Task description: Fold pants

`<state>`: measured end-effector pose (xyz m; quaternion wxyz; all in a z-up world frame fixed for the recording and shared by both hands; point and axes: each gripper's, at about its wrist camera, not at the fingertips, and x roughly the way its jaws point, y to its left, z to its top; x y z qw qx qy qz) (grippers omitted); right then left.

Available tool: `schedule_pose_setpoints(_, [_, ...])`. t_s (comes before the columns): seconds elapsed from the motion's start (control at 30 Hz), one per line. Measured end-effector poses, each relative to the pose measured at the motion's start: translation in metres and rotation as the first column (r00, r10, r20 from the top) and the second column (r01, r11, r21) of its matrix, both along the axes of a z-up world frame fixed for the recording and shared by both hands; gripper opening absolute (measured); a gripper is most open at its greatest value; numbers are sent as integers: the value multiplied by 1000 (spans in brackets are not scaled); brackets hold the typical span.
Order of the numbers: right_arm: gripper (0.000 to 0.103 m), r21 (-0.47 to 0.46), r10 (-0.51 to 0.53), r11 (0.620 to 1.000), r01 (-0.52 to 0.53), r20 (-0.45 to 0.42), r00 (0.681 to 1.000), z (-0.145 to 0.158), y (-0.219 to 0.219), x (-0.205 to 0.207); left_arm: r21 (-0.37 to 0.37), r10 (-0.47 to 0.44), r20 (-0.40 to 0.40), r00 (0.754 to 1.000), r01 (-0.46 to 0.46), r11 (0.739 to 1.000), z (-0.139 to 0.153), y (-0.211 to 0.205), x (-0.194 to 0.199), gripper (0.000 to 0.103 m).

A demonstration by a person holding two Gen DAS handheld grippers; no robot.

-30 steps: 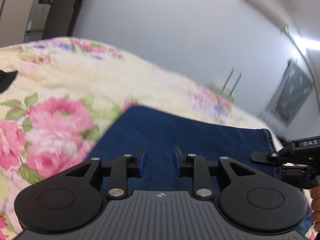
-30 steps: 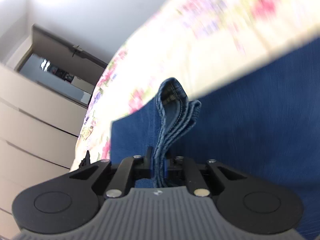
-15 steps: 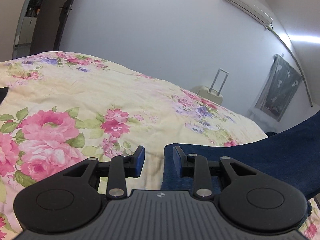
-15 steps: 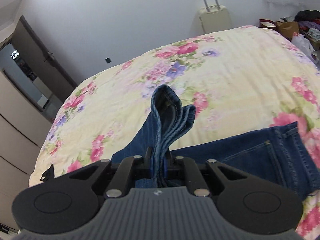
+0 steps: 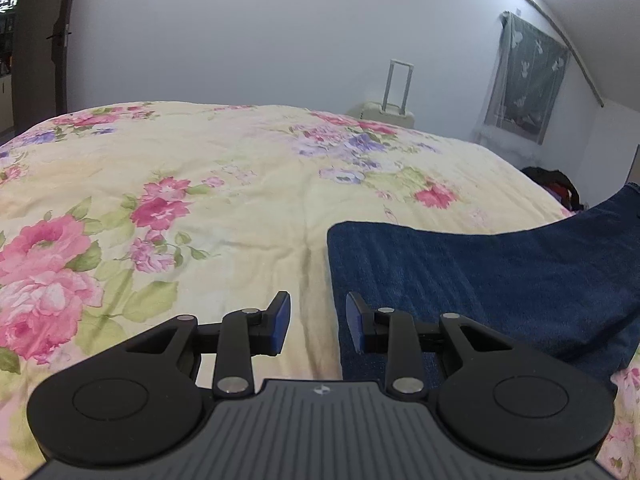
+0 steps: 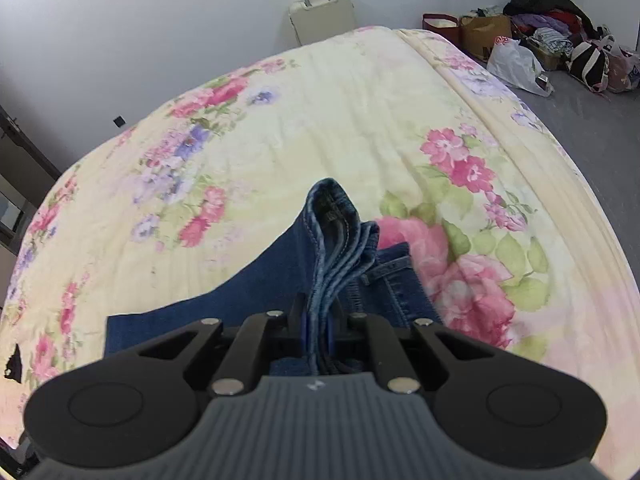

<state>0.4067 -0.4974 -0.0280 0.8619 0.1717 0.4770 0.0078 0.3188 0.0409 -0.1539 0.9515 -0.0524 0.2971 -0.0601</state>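
Pants (image 6: 340, 240) hems pinched in right gripper (image 6: 320, 320); left gripper (image 5: 316, 320) parted, empty

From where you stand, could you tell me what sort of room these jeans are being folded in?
Most likely a home bedroom: a wide bed under a cream floral quilt, a cream hard-shell suitcase against the white wall, and bags and heaped clothes on the grey floor. The dark blue denim jeans lie on the quilt.

floral-quilted bed (image 5: 248, 168) with dark blue jeans (image 5: 480, 272) spread directly on it
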Motion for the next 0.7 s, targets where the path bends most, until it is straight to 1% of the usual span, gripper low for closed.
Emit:
schedule_pose_setpoints(0.13, [4,-12,-28,1000,27,-52,998,-58,-21,22,57,-42,-29,999,44,997,-11,-19,7,35])
schedule_pose_setpoints(0.23, [5,-26,-31,999,30,-65,997,-96,-34,32,90,-49,-58,997,55,994,-21,-26,12,35])
schedule_pose_setpoints(0.27, [8,-36,-38,999,36,-63,997,-105,-37,34,96,-48,-69,996,55,994,-24,-27,14,35])
schedule_pose_setpoints(0.3, [12,-52,-46,998,42,-61,997,-112,-40,35,100,-46,-73,996,53,994,-25,-28,15,35])
schedule_pose_setpoints(0.33, [20,-81,-54,996,49,-54,997,-117,-43,36,104,-44,-75,996,52,993,-26,-29,16,35])
schedule_pose_setpoints(0.37, [24,-114,-62,992,57,-43,997,-119,-44,36,108,-45,-75,996,53,993,-26,-30,16,35])
schedule_pose_setpoints(0.43, [24,-186,-67,981,63,-18,998,-116,-48,32,112,-44,-71,996,52,992,-24,-31,16,35])
schedule_pose_setpoints(0.47, [24,-192,-71,979,69,-6,997,-112,-53,28,106,-41,-70,997,48,993,-23,-31,16,36])
schedule_pose_setpoints(0.5, [25,-172,-79,982,79,6,997,-108,-58,22,94,-35,-69,997,42,995,-22,-29,16,38])
schedule_pose_setpoints(0.53, [28,-143,-86,986,88,17,996,-105,-63,15,81,-28,-71,997,34,996,-22,-28,15,39])
schedule_pose_setpoints(0.57, [36,-102,-96,990,98,28,995,-99,-68,3,72,-21,-73,997,26,997,-21,-27,15,39])
schedule_pose_setpoints(0.63, [43,-9,-120,993,121,48,992,-93,-74,-23,82,-6,-73,997,12,997,-19,-26,13,39])
schedule_pose_setpoints(0.7, [43,90,-161,984,156,48,986,-93,-79,-50,91,6,-66,998,0,996,-16,-26,9,39])
